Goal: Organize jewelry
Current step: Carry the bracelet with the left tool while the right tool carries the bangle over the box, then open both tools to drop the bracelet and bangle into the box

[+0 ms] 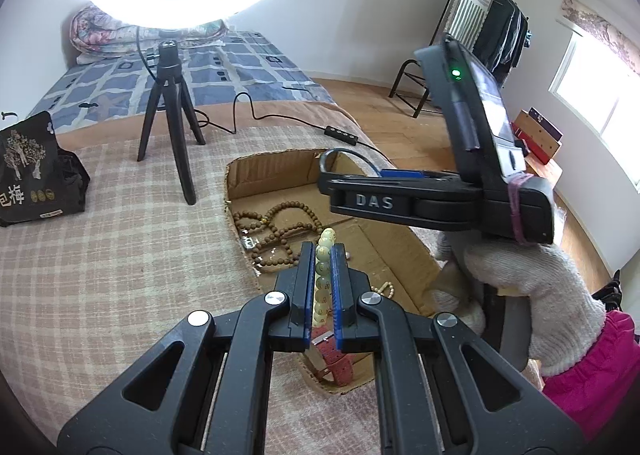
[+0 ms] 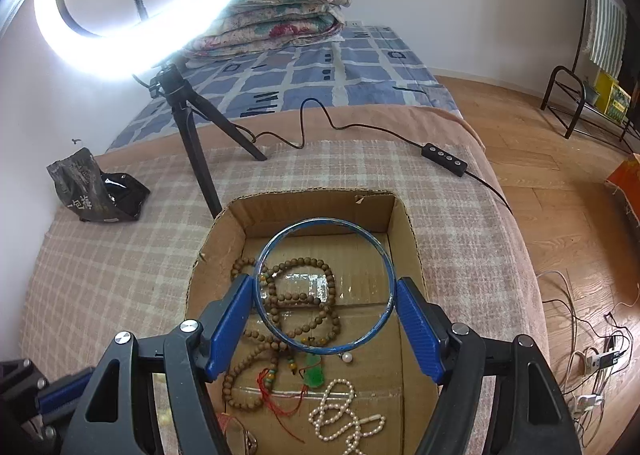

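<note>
My left gripper [image 1: 323,251] is shut on a pale green bead bracelet [image 1: 322,279] and holds it above the near end of a shallow cardboard box [image 1: 276,165]. My right gripper [image 2: 325,287] is shut on a blue bangle [image 2: 324,225], held level over the same box [image 2: 316,202]; the bangle also shows in the left wrist view [image 1: 352,155]. In the box lie brown bead strands [image 2: 304,305], a green pendant [image 2: 315,374], a pearl string [image 2: 340,415], a loose pearl [image 2: 346,357] and a red strap [image 1: 334,359].
The box sits on a plaid blanket [image 2: 120,263] on a bed. A ring light on a black tripod [image 2: 192,135] stands behind the box, its cable and remote [image 2: 443,159] trailing right. A black snack bag [image 2: 94,191] lies at the left. Wood floor at right.
</note>
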`<act>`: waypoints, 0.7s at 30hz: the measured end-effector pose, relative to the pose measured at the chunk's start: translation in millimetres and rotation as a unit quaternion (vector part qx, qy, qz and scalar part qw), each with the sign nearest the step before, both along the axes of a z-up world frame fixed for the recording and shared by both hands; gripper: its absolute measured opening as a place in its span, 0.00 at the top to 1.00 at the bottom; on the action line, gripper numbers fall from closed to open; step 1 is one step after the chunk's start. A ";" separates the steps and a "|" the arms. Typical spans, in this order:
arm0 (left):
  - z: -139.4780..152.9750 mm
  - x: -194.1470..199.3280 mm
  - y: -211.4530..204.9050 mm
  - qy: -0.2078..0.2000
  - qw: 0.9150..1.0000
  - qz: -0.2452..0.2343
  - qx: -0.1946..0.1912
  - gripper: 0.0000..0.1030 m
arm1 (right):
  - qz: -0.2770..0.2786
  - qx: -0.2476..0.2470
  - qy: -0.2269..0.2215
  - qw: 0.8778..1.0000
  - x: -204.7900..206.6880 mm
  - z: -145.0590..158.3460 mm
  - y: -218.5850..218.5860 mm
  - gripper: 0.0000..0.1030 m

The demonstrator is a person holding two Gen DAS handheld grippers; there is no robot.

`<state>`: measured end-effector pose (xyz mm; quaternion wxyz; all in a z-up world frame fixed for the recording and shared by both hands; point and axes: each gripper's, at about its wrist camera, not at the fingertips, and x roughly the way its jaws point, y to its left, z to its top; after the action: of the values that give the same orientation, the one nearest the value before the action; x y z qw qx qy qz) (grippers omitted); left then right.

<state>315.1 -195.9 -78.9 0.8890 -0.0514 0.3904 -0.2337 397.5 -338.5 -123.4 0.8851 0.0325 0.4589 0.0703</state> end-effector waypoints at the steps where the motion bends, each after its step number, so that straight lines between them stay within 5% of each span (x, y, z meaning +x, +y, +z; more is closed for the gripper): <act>1: -0.5 0.1 -2.3 0.000 1.000 -0.002 0.000 0.95 | -0.001 0.001 0.000 1.000 1.8 -0.8 -0.4 0.28; 21: -7.6 -8.4 -34.1 0.009 0.999 -0.048 0.004 0.95 | -0.008 0.006 0.002 1.000 16.1 -13.9 -2.5 0.25</act>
<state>306.7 -230.0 -86.5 0.8734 -0.0311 0.4013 -0.2743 413.6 -340.9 -137.2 0.8847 0.0420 0.4596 0.0657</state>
